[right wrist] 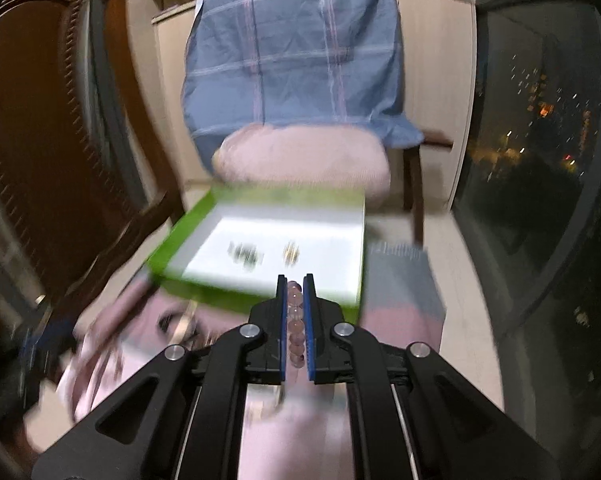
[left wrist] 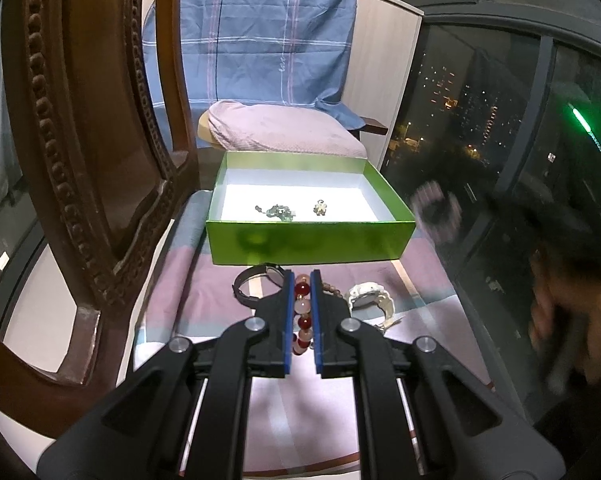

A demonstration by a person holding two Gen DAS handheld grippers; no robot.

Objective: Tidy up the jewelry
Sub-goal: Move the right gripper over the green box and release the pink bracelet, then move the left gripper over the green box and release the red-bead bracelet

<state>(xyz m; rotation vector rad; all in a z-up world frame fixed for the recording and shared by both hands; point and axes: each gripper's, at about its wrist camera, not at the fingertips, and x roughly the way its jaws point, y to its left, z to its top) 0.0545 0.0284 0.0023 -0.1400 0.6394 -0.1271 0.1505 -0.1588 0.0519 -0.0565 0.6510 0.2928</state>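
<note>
A green box with a white inside sits on a striped cloth; a dark trinket and a gold charm lie in it. My left gripper is shut on a red and pink bead bracelet, low over the cloth in front of the box. A black watch lies to its left and a white watch to its right. In the blurred right wrist view my right gripper is shut on a pale pink bead bracelet, above the box's near edge.
A carved wooden chair back stands close on the left. A chair with a pink cushion and blue plaid cloth is behind the box. A dark window runs along the right. The right hand shows blurred.
</note>
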